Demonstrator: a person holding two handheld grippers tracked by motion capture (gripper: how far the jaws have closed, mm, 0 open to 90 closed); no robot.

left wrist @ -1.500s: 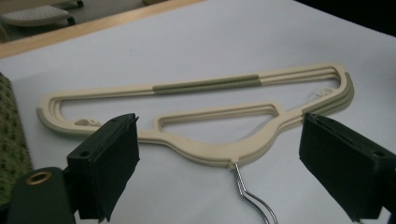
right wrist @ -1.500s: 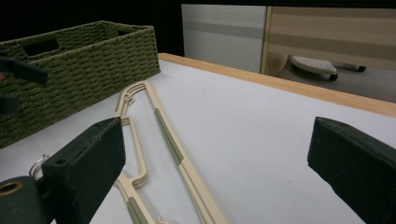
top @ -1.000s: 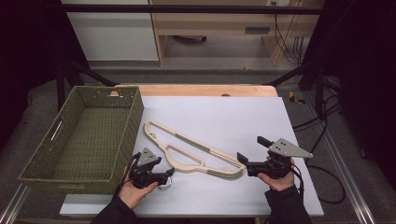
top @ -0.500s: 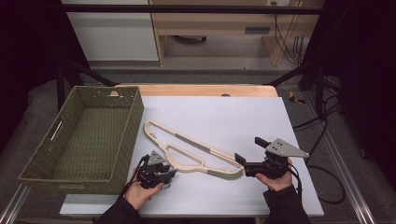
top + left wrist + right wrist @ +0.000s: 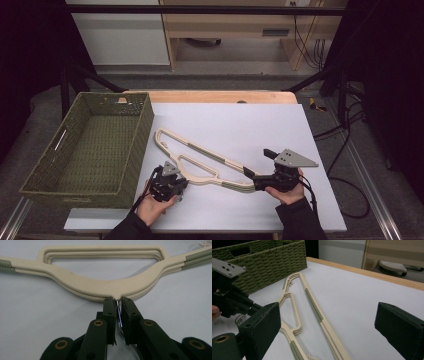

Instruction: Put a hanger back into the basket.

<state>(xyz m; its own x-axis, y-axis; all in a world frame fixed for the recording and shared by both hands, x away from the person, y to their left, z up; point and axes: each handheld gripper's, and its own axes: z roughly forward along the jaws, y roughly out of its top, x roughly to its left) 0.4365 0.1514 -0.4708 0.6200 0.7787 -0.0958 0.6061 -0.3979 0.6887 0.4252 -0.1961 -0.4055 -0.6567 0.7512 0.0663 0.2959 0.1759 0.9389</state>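
We're looking at some kind of lab or recording setup: a white-topped desk sitting inside a black metal frame, loose cables trailing over the floor, plain cabinets behind.

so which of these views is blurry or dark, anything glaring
High view: dark surround, evenly lit white table, no glare. Left gripper view: hangers sharp, a bright glint on the metal hooks. Right gripper view: near jaws soft, basket clear.
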